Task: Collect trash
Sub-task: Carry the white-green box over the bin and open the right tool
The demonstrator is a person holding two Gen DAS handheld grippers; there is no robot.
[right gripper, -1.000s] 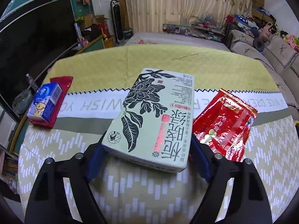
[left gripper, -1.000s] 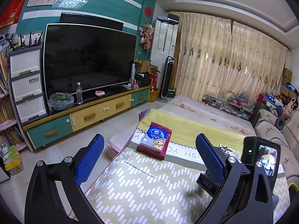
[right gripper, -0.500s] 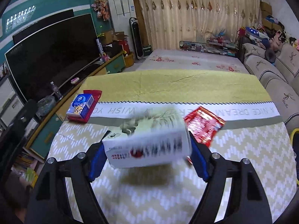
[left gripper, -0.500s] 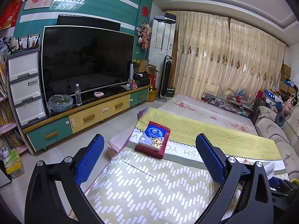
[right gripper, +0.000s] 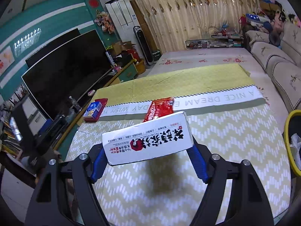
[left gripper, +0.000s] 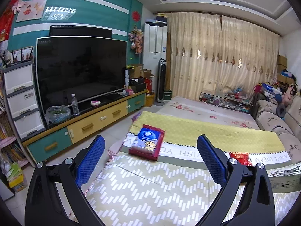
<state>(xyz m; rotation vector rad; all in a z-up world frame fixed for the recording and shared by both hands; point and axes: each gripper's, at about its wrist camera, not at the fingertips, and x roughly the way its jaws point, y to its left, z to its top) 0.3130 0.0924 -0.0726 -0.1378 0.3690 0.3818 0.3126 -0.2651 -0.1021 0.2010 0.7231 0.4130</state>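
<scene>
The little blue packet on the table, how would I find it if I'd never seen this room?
Start at the table with the yellow and zigzag cloth in front of the big TV. Go to the edge nearest the TV, where a flat red wrapper lies. The little blue packet sits on top of it, the only blue thing there, with a cartoon animal on it.

A teal wall (left gripper: 79,21) with white stripes is seen behind a large dark TV (left gripper: 80,69), which is set on a low cabinet (left gripper: 88,124) with yellow and teal drawers. A white drawer unit (left gripper: 20,98) is placed to its left. Beige curtains (left gripper: 222,60) are drawn across the far wall, with light glowing through them. A tall white air conditioner (left gripper: 155,37) is stood in the corner. The floor (left gripper: 112,131) is tiled pale. A sofa (right gripper: 278,64) is lined along the right side.
</scene>
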